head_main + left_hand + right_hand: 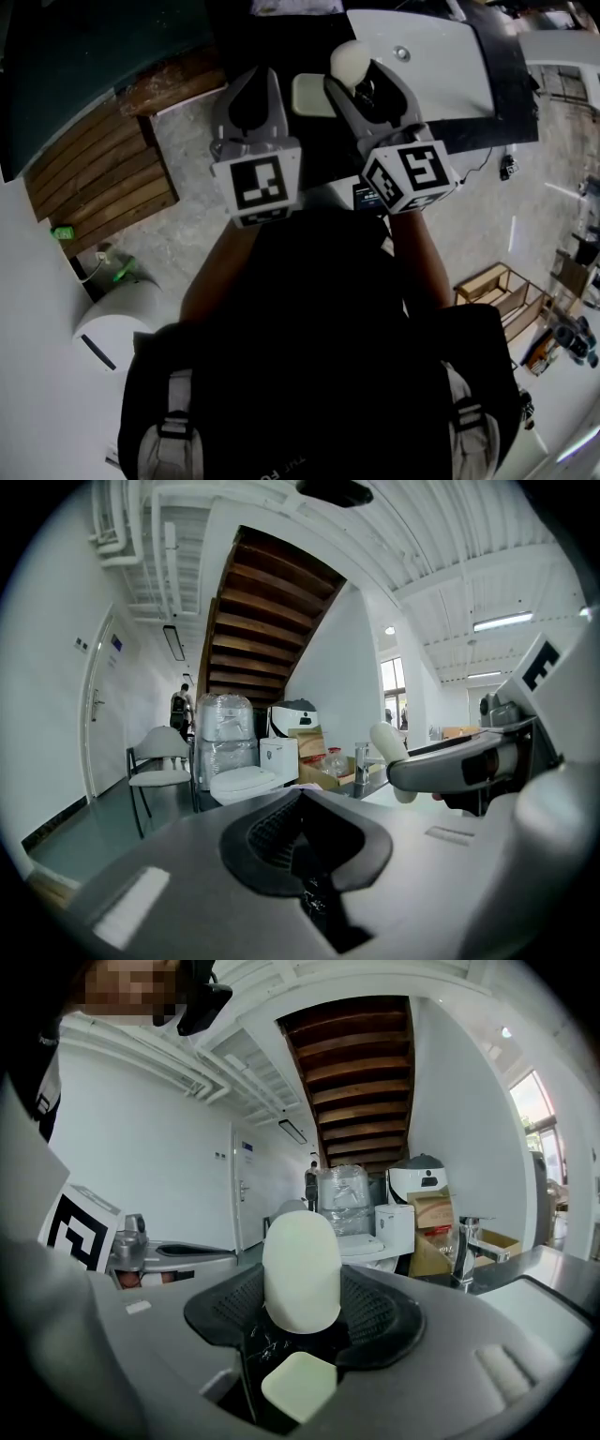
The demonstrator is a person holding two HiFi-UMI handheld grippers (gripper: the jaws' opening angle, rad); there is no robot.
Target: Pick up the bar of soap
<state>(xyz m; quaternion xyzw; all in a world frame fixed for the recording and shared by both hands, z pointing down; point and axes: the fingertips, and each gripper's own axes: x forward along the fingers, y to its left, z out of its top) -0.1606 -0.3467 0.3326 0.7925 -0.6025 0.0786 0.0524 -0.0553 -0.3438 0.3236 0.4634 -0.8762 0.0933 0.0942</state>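
A cream oval bar of soap (352, 60) stands upright between the jaws of my right gripper (362, 82), which is shut on its lower half. In the right gripper view the soap (301, 1274) fills the middle, held by the right gripper (302, 1327). Below it lies a pale square soap dish (298, 1385), seen on the black counter as the dish (312, 95). My left gripper (252, 86) is held beside the right one with its jaws together and nothing in them. From the left gripper (302, 834) view the soap (393, 761) shows at the right.
A white basin (427, 56) with a faucet (466, 1244) sits past the right gripper. Slatted wooden panels (101, 180) lie at the left, a white bin (112, 324) nearer me. A toilet (246, 783), wrapped boxes and a chair (159, 767) stand under the wooden stairs.
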